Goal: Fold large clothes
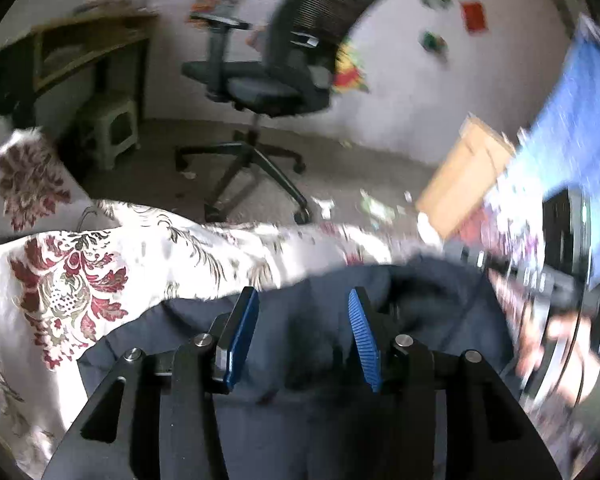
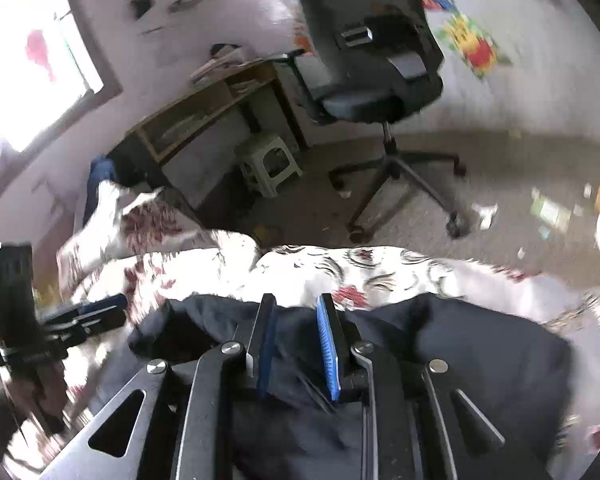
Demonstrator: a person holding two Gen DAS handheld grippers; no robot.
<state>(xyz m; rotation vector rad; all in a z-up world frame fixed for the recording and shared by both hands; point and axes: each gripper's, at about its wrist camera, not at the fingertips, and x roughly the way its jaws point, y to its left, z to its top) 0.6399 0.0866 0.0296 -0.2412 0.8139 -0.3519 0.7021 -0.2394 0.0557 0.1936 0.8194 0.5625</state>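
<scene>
Letting go after a fold seems to be the step in hand, judging from how both tools stand over the dark navy garment (image 1: 324,408) with nothing pinched.

In the left wrist view the left gripper (image 1: 305,336) fills the lower middle of the frame. Its blue ribbed pads (image 1: 363,340) stand clearly apart, and only loose cloth shows below the gap, not clamped. In the right wrist view the right gripper (image 2: 296,344) sits in the lower middle too. Its jaws are only a little apart; dark fabric lies behind and under them, but I see no fold pressed between the pads.

The garment lies across the lower part of both frames, on a white bedcover (image 1: 72,280) with red and olive flower patterns. It looks soft, matte and rather thick, with rounded, puffy folds at its upper edge; a thin cord or seam runs over it at the lower right of the left view.

Next, I think, each hand must find a new edge or corner of the cloth and close on it firmly, because such limp fabric slips and sags easily.

An office chair (image 1: 284,60) with a mesh back stands in the upper middle.
</scene>
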